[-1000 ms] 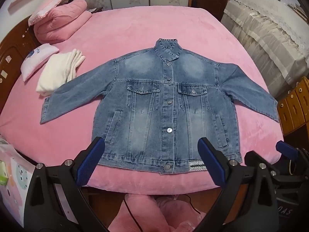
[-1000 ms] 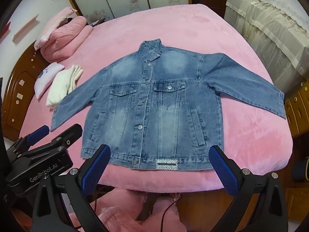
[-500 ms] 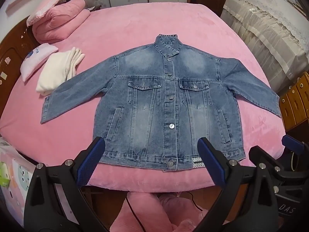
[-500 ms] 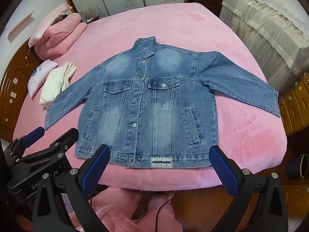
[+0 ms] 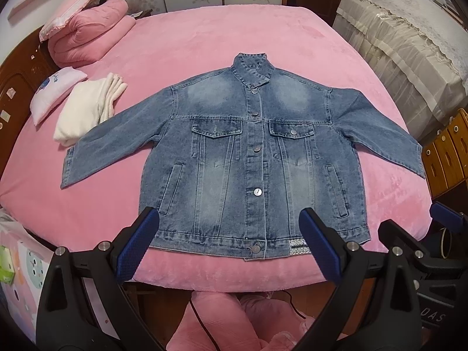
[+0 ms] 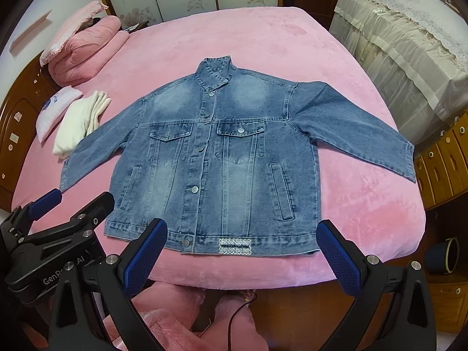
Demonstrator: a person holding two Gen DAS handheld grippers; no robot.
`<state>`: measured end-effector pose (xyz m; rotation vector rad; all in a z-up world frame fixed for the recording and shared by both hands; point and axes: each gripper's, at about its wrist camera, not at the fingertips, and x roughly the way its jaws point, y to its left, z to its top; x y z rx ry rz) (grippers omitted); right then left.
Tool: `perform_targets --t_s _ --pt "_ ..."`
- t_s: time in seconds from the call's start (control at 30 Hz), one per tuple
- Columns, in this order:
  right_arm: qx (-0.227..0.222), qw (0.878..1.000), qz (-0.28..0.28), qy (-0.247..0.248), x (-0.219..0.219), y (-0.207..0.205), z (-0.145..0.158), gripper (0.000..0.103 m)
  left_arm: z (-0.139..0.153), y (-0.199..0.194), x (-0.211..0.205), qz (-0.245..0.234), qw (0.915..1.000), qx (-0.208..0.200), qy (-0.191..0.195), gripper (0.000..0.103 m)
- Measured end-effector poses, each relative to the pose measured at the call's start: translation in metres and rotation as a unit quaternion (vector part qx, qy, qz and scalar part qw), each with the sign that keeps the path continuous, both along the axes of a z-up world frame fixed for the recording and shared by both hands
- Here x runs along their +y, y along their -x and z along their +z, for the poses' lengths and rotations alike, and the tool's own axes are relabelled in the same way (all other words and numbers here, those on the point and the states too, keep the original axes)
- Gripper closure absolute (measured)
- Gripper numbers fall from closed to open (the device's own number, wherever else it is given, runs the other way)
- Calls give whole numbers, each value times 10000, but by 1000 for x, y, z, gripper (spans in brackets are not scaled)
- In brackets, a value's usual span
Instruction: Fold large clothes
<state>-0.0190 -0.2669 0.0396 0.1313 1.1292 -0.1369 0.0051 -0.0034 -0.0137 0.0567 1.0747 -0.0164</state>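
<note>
**Left wrist and right wrist: jacket flat, both grippers empty above the hem**

Left wrist view: your left gripper [image 5: 229, 244] is spread wide with nothing between its pads, hovering over the near edge of the bed [image 5: 204, 52]. The denim jacket [image 5: 251, 158] lies front up and buttoned, collar away from you, both sleeves angled outward, hem close to the bed's near edge. A folded white cloth [image 5: 87, 111] sits just beside the end of the sleeve on your left; whether they touch is hard to tell. If you sweep that sleeve inward carelessly, you may drag the cloth with it. Your right gripper shows at the lower right edge of this view, clear of the fabric.

Right wrist view: your right gripper [image 6: 244, 253] is likewise released and empty, framing the hem near the patterned label [image 6: 235, 245]. The sleeve on your right [image 6: 359, 128] runs almost to the bed's side edge, so a weak pinch there could let the cuff slide off. Denim is stiff and heavy: grab only the top layer at the hem and the back panel may stay behind, leaving a skewed fold. Because the hem sits so near the edge, pulling toward yourself could tip the whole jacket onto the floor.
</note>
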Motion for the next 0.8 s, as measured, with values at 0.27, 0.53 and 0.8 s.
perform_targets --t_s 0.27,0.53,0.8 --pt "-14 9999 -27 101 -1 2 4 0 3 1 -3 -20 10000 -9 4 8" --pt "-24 9998 -45 197 0 3 8 0 5 1 -4 -48 10000 -27 19 9" --pt "-57 9995 -60 301 4 5 14 0 5 2 -4 -51 10000 -39 35 9"
